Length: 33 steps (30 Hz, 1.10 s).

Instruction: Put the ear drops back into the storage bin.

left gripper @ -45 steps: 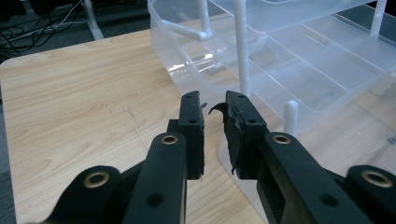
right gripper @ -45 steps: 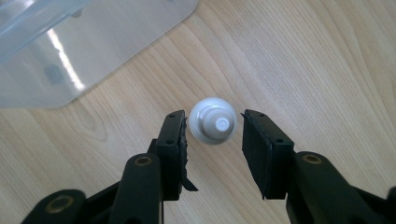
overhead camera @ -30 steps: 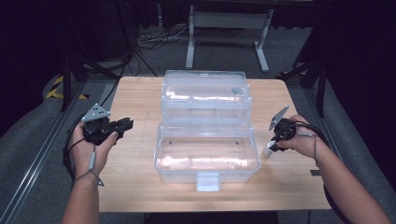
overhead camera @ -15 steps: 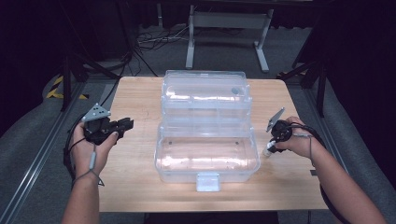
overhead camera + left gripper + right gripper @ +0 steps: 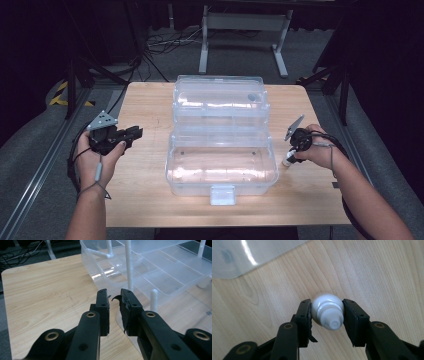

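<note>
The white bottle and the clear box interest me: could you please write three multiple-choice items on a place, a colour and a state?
1. Where is the white bottle?
A. in the clear box
B. between the right gripper's jaws
C. on the floor

2. What colour is the bottle's cap?
A. white
B. red
C. blue

3. How is the clear box?
A. latched shut
B. upside down
C. open

Answers: 1 B, the right gripper clamps it over the table; 2 A, the right gripper view shows it; 3 C, its lid stands back.
</note>
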{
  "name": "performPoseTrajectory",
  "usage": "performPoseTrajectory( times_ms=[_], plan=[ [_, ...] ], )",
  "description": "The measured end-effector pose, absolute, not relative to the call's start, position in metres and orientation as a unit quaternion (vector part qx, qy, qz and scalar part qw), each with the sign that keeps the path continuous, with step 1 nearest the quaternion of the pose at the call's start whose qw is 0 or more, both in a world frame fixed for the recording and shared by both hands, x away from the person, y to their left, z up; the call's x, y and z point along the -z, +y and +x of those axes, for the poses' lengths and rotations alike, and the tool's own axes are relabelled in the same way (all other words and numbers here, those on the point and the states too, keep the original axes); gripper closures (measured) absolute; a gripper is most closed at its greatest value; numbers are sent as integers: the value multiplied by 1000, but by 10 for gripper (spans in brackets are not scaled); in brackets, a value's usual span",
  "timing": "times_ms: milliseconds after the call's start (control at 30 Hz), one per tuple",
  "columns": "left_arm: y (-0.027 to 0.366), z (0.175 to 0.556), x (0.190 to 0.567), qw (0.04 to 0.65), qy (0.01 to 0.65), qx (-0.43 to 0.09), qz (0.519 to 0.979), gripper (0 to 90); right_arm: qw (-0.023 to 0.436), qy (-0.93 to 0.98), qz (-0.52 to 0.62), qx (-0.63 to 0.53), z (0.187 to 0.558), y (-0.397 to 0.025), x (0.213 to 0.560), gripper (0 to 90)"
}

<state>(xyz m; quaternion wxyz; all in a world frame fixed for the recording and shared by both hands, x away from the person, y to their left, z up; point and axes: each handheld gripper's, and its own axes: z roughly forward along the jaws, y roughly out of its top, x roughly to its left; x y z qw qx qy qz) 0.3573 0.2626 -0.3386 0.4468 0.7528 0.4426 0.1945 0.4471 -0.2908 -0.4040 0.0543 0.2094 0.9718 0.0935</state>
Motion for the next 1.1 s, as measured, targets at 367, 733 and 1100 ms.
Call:
performPoseTrajectory(
  times_ms=[367,733,1100],
  plan=[
    [262,357,338,448,442,-193,753,775,61,976,190,-90,440,-284,376,599],
    [262,357,338,449,442,-191,753,773,77,980,163,-85,432,-273,344,600],
    [262,358,339,448,442,-188,754,772,85,982,148,-86,424,-266,324,600]
  ],
)
